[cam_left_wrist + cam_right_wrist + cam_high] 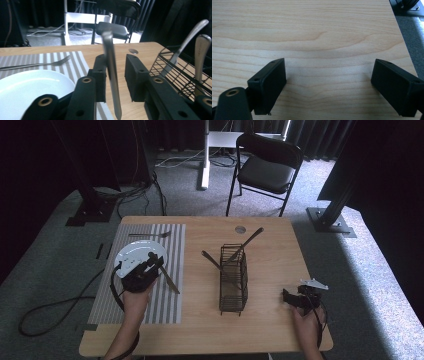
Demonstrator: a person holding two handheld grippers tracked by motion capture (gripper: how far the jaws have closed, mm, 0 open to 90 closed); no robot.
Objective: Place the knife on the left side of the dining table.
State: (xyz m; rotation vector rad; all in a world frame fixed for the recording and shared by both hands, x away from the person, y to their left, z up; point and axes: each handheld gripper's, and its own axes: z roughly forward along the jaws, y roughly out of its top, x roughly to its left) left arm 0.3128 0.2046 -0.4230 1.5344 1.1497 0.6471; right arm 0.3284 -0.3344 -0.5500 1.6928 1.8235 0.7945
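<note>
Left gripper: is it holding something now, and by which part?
Not firmly. The knife stands between the jaws of the left gripper, around its middle, leaning against one pad; a gap shows at the other pad.

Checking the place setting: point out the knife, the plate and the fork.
knife [112, 75], left gripper view, on the blade.
plate [30, 87], left gripper view, on its bare white face.
fork [58, 62], left gripper view, near the tines.

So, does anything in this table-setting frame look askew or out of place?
Only the knife: it stands between the left tool's jaws with a gap on one side, tilted rather than flat on the striped placemat beside the plate. The fork lies flat past the plate; the wire caddy stands upright.
</note>
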